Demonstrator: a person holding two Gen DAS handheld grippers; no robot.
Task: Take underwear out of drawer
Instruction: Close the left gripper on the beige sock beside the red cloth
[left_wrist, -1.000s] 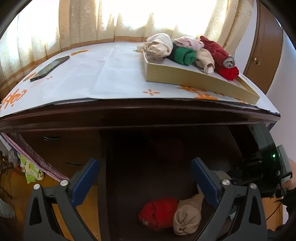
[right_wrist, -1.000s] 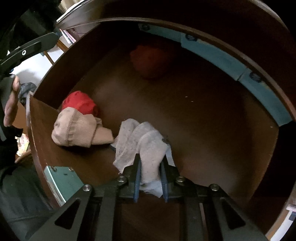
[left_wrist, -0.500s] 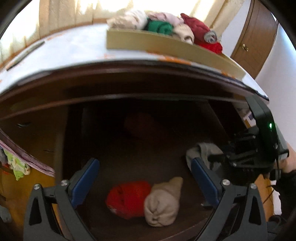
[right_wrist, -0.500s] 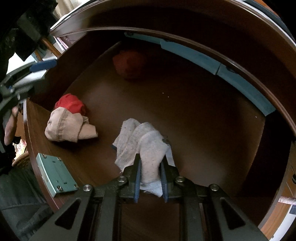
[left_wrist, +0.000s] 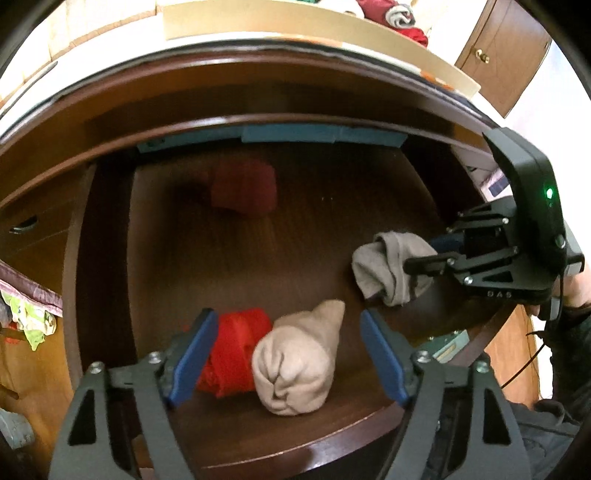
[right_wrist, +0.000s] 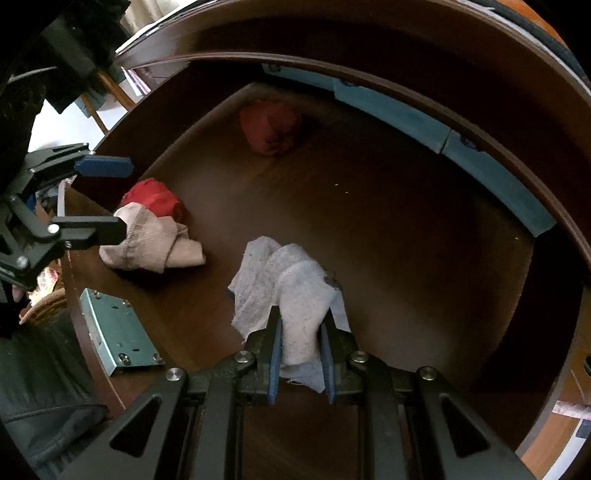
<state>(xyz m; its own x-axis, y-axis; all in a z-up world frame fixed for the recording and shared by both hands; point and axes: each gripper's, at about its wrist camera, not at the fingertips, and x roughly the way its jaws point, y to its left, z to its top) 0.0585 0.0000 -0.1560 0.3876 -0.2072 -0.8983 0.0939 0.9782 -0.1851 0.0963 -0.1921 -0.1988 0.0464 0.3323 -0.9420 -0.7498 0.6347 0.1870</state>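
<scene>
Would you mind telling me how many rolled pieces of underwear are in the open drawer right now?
4: a grey roll pinched in the right gripper, a beige roll and a bright red roll between the left gripper's closing jaws, and a dark red roll at the back.

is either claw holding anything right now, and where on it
The right claw is shut on the grey underwear, pinching its near end. The left claw is closing around the beige roll and red roll, not yet gripping.

wooden drawer (left_wrist: 110, 258) (dark), red roll (left_wrist: 236, 350), beige roll (left_wrist: 295, 365)
</scene>
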